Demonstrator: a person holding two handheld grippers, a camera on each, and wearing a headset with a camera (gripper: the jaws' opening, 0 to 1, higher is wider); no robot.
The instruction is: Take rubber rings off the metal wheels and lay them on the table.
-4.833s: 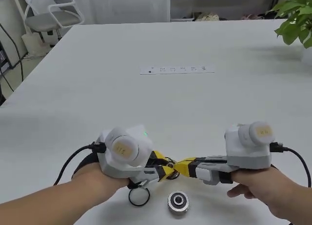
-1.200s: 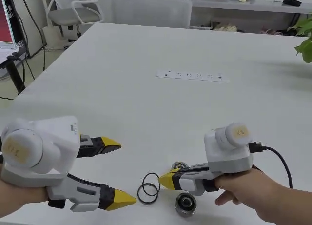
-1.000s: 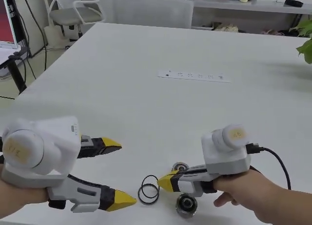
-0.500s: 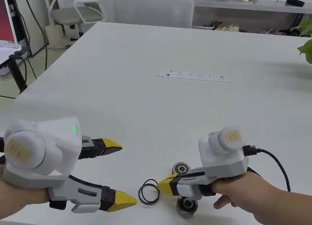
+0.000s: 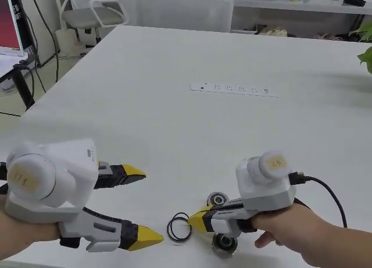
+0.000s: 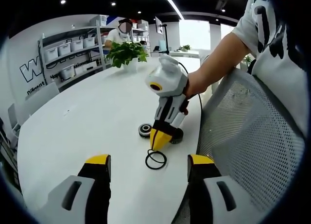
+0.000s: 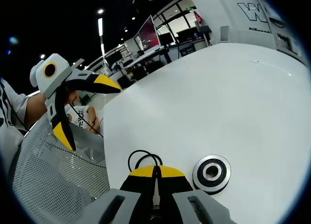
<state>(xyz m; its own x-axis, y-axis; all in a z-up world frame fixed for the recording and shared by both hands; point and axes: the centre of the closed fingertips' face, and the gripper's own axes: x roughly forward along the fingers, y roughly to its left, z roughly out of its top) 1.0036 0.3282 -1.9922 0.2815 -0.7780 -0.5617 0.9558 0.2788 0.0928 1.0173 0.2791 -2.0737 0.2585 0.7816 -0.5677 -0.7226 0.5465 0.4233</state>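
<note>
Two black rubber rings (image 5: 179, 228) lie overlapping on the white table (image 5: 192, 134). One metal wheel (image 5: 217, 199) lies flat just behind my right gripper (image 5: 195, 221), and a second wheel (image 5: 224, 245) lies half hidden under it. The right gripper is shut, its tip beside the rings, with nothing seen between the jaws. My left gripper (image 5: 145, 207) is held open left of the rings, with nothing in it. In the left gripper view the rings (image 6: 155, 159) lie ahead of the open jaws, with the wheels (image 6: 145, 130) beyond. The right gripper view shows the rings (image 7: 143, 158) and one dark-rimmed wheel (image 7: 211, 173).
A white power strip (image 5: 234, 89) lies flat farther back on the table. Mesh chairs (image 5: 186, 12) stand at the far edge, and another mesh chair (image 6: 243, 136) is close behind the near edge. A potted plant (image 6: 125, 53) stands at the table's right end.
Since 4.8 s ago the left gripper has opened and drawn away left, and two rings and two wheels now lie on the table. Over the last second the right gripper has edged nearer.
</note>
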